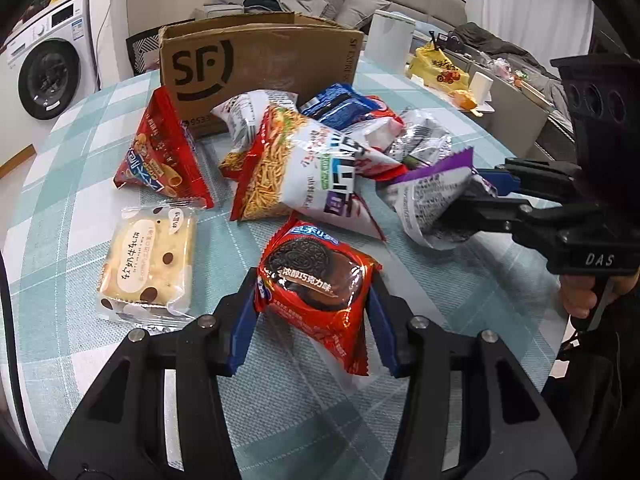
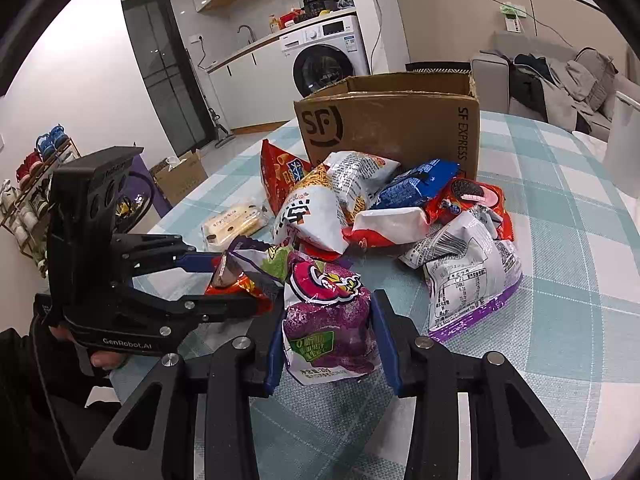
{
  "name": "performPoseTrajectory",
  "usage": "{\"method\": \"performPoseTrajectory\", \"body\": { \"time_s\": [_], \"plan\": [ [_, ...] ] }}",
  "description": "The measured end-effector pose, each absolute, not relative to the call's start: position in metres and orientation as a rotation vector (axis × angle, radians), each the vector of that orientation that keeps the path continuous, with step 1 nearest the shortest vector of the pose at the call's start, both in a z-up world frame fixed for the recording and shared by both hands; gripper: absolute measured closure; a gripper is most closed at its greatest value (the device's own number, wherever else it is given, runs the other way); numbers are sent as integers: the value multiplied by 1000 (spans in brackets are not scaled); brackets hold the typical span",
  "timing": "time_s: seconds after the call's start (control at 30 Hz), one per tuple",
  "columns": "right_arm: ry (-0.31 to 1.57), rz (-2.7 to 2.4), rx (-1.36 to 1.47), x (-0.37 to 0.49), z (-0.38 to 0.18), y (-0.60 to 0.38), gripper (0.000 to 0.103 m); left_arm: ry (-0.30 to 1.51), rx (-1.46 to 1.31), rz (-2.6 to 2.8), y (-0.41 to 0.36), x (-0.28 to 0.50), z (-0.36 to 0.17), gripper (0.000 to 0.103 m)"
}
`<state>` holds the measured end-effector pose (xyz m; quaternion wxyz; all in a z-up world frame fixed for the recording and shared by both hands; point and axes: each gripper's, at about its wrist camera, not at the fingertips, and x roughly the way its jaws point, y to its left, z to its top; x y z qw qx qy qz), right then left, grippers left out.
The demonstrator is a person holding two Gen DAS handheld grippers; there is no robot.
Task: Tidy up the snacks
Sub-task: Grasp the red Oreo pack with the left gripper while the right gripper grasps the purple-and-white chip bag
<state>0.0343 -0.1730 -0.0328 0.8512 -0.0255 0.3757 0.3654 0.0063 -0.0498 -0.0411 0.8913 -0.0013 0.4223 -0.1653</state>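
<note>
Left wrist view showed, from the left, a pale cream cellophane-wrapped cake pack with brown dots (image 1: 148,264) lying flat on the teal-and-white checked tablecloth (image 1: 72,200), then a red crinkled bag of rolled wafers (image 1: 162,152) leaning just in front of the open brown cardboard SF shipping box (image 1: 256,68). At the centre the left gripper (image 1: 314,300) was clamped on a red foil pack picturing a dark chocolate sandwich cookie (image 1: 316,280), its blue pads pressing both side edges. The box lay straight ahead of that pack, beyond the loose heap of bags, so the coming carry would likely run forward and up over the near wall. At the right edge the right gripper (image 1: 460,216) pinched a purple-and-white crinkled snack bag (image 1: 432,200), whose printed back was all this view gave.

The right wrist view supplied what was missing: the bag's purple front with a red-and-white logo (image 2: 328,312), held upright between the right gripper's (image 2: 330,344) pads, and the box's open top (image 2: 400,88) ahead and slightly right. The left gripper (image 2: 240,284) entered from the left, its red pack mostly hidden. Both hands seemed about equally far from the box; which was nearer could not be told.
</note>
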Motion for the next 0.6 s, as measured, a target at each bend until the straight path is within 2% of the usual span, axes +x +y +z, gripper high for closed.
{"method": "performPoseTrajectory", "body": {
  "time_s": [0.6],
  "plan": [
    [718,816,4,24,-9,-184,64,772,-62,-396,-41,-29,-2,58]
  ]
}}
